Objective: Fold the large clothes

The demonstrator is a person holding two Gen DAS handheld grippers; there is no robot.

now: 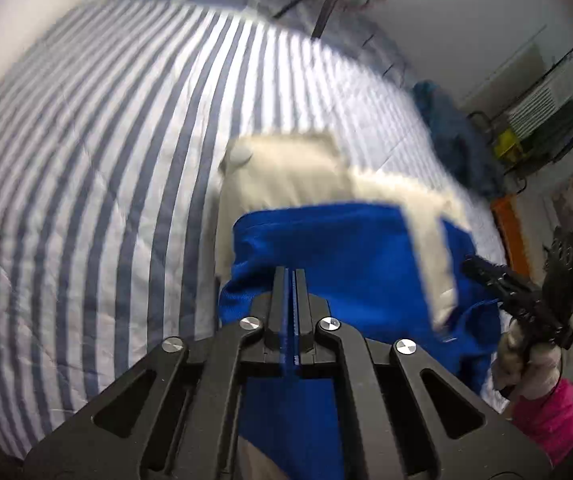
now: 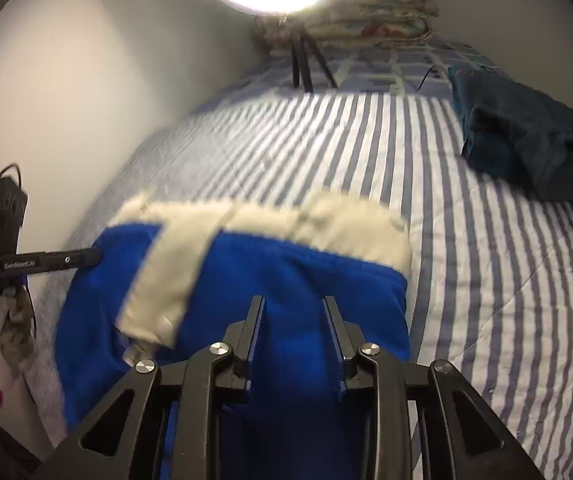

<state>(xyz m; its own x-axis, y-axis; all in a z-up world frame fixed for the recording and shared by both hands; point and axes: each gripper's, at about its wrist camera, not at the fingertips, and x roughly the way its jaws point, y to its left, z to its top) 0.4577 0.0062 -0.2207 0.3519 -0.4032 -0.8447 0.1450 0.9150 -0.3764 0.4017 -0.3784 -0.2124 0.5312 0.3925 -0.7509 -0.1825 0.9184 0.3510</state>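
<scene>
A blue garment with cream fleece trim lies on the striped bed; it also shows in the right wrist view. My left gripper is shut on a thin fold of the blue fabric. My right gripper has its jaws a hand's width apart with blue fabric bulging between them; the fabric looks lifted at this edge. The right gripper shows at the right of the left wrist view, and the left gripper at the left of the right wrist view.
A dark teal garment lies crumpled at the bed's right side. Folded floral bedding and a tripod stand at the head of the bed. A wall runs along the left. A shelf rack stands past the bed.
</scene>
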